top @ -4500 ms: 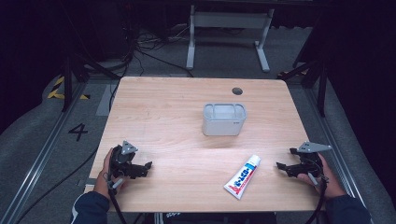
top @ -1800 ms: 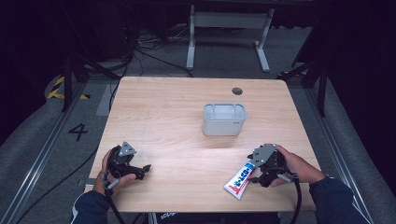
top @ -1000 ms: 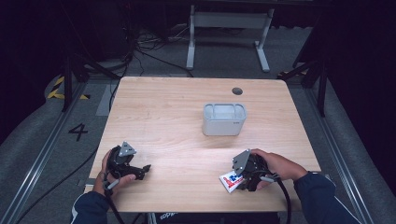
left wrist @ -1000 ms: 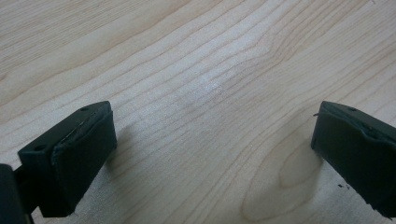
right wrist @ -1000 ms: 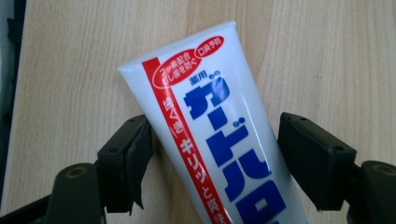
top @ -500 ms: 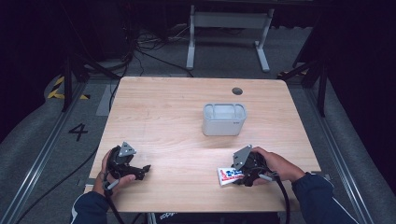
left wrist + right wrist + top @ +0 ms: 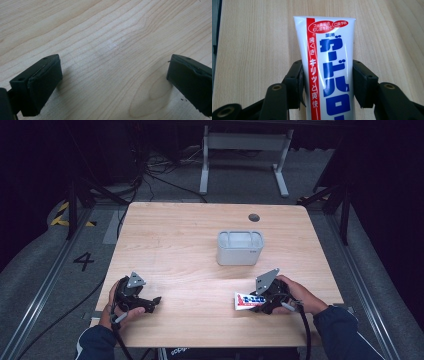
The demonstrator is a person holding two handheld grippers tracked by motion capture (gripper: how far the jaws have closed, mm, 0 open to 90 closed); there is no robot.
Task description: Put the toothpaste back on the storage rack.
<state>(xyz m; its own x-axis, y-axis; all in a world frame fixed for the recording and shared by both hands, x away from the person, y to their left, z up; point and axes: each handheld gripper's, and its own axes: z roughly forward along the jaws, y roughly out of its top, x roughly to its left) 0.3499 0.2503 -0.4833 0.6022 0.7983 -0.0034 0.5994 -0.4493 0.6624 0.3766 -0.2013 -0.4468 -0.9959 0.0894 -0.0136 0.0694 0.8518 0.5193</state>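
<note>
A white toothpaste tube (image 7: 246, 300) with a red stripe and blue lettering lies flat on the wooden table (image 7: 185, 235) near its front right. My right gripper (image 7: 258, 301) points left along it. In the right gripper view the tube (image 7: 329, 42) runs up between the two pads (image 7: 297, 75), which press on both of its sides. These jaws have just been closing, with the tube between them. My left gripper (image 7: 153, 303) rests at the front left. In its own view my left gripper (image 7: 112, 75) stands open over bare wood.
A grey rectangular container (image 7: 240, 253) stands open-topped at mid-table, behind the right gripper. A small dark round hole (image 7: 254, 217) sits near the far edge. Beyond the table are a metal stand's legs (image 7: 245, 150) and floor cables.
The right gripper came in from the right edge to the tube and closed on it. The tube swung from diagonal to lying crosswise. The left hand stayed put.
</note>
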